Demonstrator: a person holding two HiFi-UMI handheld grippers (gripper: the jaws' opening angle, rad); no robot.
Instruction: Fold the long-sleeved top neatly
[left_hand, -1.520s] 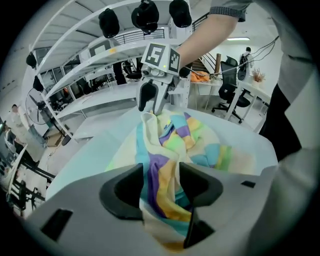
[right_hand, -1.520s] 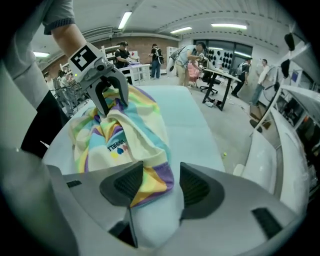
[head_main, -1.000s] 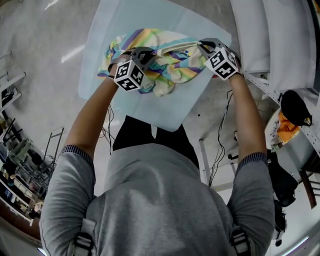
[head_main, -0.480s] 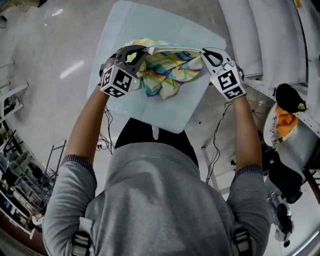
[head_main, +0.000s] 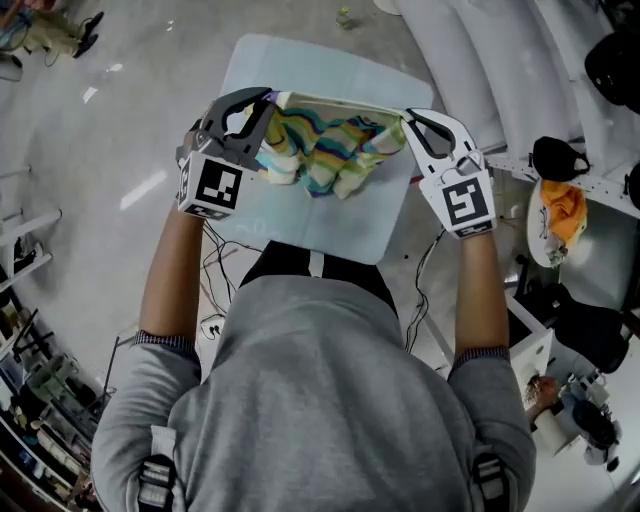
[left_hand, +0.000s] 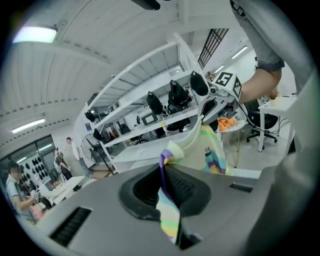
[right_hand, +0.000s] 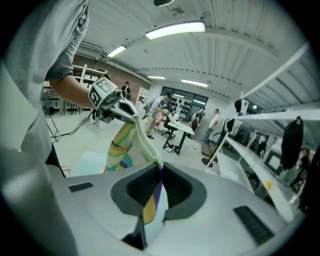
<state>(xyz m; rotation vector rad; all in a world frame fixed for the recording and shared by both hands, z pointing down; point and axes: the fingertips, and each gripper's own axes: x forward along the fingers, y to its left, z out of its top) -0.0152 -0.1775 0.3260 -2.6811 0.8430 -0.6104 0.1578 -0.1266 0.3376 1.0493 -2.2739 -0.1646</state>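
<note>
A long-sleeved top (head_main: 330, 150) with rainbow stripes hangs between my two grippers above the pale blue table (head_main: 300, 215). Its cream edge is stretched taut from one gripper to the other, and the rest droops in bunched folds. My left gripper (head_main: 268, 98) is shut on the left end of that edge, and striped cloth (left_hand: 169, 215) passes between its jaws (left_hand: 164, 167). My right gripper (head_main: 405, 118) is shut on the right end, with cloth (right_hand: 150, 205) pinched at its jaws (right_hand: 160, 172). Each gripper view shows the other gripper (left_hand: 216, 99) (right_hand: 120, 107) holding the far end.
White shelving (head_main: 480, 60) runs along the right of the table. A black cap (head_main: 560, 158) and an orange thing (head_main: 563, 205) lie beside it. Cables (head_main: 215, 260) trail on the floor under the table's near edge. People stand among desks (right_hand: 182, 127) in the distance.
Both grippers have risen together with the top in them. The garment has come up off the table, and its upper edge has pulled straighter between them.
</note>
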